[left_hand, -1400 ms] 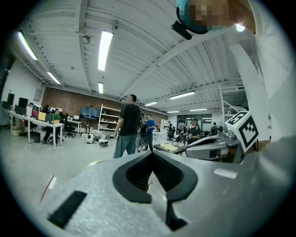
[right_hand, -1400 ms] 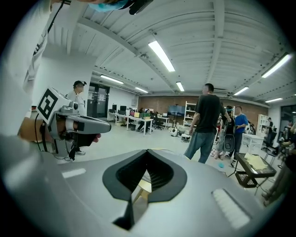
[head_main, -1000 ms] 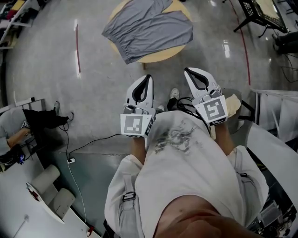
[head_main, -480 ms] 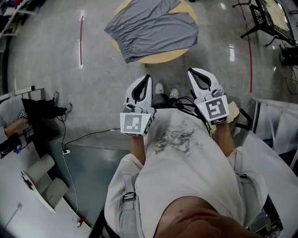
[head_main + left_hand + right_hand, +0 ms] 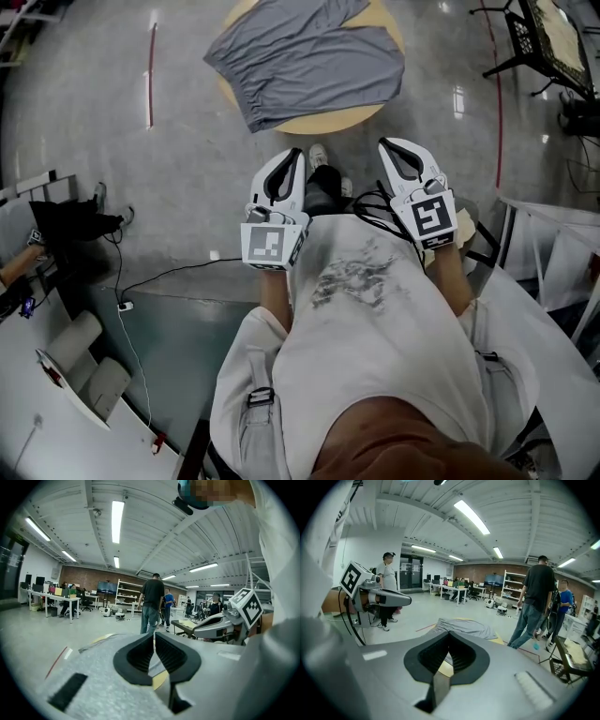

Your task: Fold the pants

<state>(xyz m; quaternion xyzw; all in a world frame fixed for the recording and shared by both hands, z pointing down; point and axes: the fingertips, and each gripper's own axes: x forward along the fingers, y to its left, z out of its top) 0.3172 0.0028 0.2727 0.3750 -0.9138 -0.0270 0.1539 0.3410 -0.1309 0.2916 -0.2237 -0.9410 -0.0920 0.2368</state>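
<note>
The grey pants [image 5: 305, 61] lie spread and rumpled on a round wooden table [image 5: 330, 122] at the top of the head view, with one edge hanging over its front left. Both grippers are held side by side at chest height, well short of the table. My left gripper [image 5: 298, 156] points at the table. Its jaws are opening by a thin slit [image 5: 154, 633], and nothing is between them. My right gripper [image 5: 384, 144] is shut and empty [image 5: 449, 633]. Beyond the right gripper's tips, the right gripper view shows the pants [image 5: 464, 627] on the table [image 5: 498, 640].
A black cable [image 5: 159, 295] runs over the floor at the left, near a seated person [image 5: 66, 225]. A red floor line [image 5: 150, 75] lies left of the table. A black stand [image 5: 544, 37] is at the far right, with white covers [image 5: 553, 281] beside me. A person in black [image 5: 534, 604] stands behind the table.
The person's feet have stepped toward the table, and the floor has slid back beneath them. Both grippers keep their place before the chest.
</note>
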